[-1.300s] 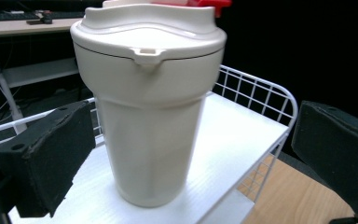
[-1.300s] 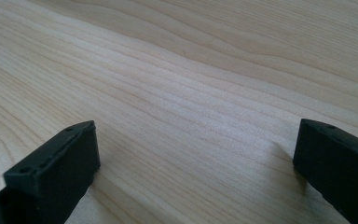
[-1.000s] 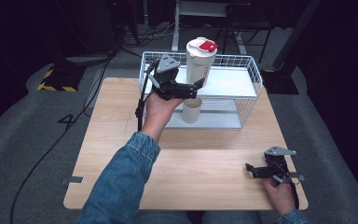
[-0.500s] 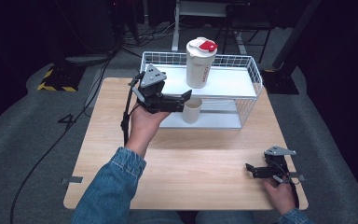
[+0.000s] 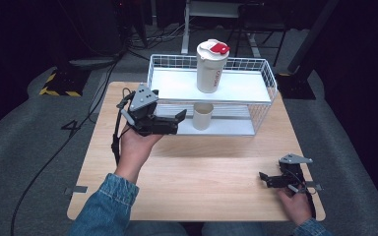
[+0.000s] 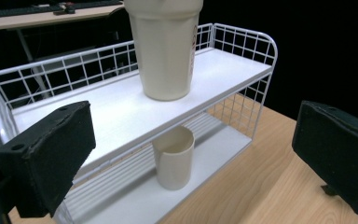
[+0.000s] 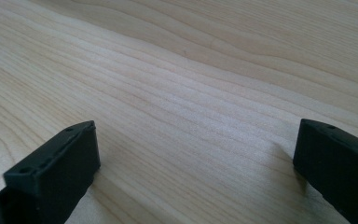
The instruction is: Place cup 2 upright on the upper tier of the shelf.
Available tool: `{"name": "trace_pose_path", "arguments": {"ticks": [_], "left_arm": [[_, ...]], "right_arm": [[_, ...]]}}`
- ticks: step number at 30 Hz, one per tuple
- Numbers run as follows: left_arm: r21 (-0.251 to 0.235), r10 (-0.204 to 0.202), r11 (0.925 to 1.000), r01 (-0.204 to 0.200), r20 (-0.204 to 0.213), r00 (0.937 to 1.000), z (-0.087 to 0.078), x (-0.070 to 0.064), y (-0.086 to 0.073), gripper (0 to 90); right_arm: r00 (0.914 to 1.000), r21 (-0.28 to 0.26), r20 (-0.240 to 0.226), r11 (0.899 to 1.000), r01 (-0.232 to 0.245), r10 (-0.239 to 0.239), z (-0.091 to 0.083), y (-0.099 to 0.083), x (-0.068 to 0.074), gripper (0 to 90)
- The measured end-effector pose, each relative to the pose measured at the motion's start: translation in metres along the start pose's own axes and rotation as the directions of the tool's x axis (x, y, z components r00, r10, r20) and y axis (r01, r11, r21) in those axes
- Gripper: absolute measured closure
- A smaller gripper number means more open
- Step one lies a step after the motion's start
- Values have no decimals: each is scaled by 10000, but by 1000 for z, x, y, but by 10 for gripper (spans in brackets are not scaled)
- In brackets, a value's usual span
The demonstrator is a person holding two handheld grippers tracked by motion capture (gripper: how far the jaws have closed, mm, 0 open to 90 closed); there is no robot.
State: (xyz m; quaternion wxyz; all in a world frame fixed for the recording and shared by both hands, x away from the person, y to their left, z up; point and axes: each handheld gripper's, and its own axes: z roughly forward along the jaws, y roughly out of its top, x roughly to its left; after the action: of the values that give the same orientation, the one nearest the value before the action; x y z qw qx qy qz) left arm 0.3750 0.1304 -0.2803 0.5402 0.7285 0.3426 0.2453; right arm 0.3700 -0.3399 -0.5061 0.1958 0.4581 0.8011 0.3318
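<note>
— On the rack's (image 5: 263,81) lower shelf, where is the cup (image 5: 202,116)?
— Upright, mouth up, near my left gripper (image 5: 177,121), whose jaws are released.
— And the right gripper (image 5: 265,179)?
— Spread too, resting on the table (image 5: 202,172).

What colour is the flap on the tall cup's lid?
Red flap on a white lid, best in the high view.
</note>
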Motion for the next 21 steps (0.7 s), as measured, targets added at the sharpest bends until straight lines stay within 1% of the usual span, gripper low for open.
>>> {"name": "trace_pose_path", "arguments": {"ticks": [4,8,13,17,21], "left_arm": [[96,102,9999,-101,-119,9999,-9,0,-10,0],[103,41,9999,-39,-181,9998,-17,1,-23,0],[152,-237,9996,240,-211,9995,-22,6,-38,0],[266,-323,9991,333,-366,9988,-24,11,-52,0],[407,-555,9975,577,-533,9970,-26,20,-68,0]], "right_arm": [[10000,2,-5,10000,-8,8,0,0,0,5],[10000,6,-2,10000,-1,1,0,0,0,5],[10000,11,-5,10000,-12,12,0,0,0,5],[10000,14,-2,10000,-19,19,0,0,0,5],[10000,10,-1,10000,-10,10,0,0,0,5]]}}
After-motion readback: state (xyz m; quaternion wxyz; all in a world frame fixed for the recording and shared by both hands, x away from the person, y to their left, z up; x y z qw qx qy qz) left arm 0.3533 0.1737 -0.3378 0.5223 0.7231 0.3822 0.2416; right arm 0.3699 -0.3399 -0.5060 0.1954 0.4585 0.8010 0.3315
